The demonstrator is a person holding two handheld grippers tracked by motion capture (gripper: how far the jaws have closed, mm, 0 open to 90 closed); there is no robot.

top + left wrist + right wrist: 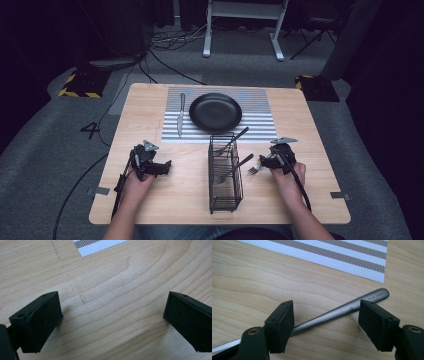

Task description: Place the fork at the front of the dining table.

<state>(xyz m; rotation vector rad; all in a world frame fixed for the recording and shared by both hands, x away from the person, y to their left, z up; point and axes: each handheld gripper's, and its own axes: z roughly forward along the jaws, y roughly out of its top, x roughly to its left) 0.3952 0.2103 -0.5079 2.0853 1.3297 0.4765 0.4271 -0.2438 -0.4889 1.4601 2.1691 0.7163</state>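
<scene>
Wire caddy [225, 172] centre w/ utensils; left gripper [110, 315] spread, empty; right gripper [325, 321] released, straddling fork [342, 311].

Lab: floor cables [170, 42], hazard-taped weights [80, 85], dark surrounds.

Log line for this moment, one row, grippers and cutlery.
left gripper: open, over bare table | right gripper: open, astride fork handle | knife: on placemat | plate: empty | caddy: holds utensils
</scene>
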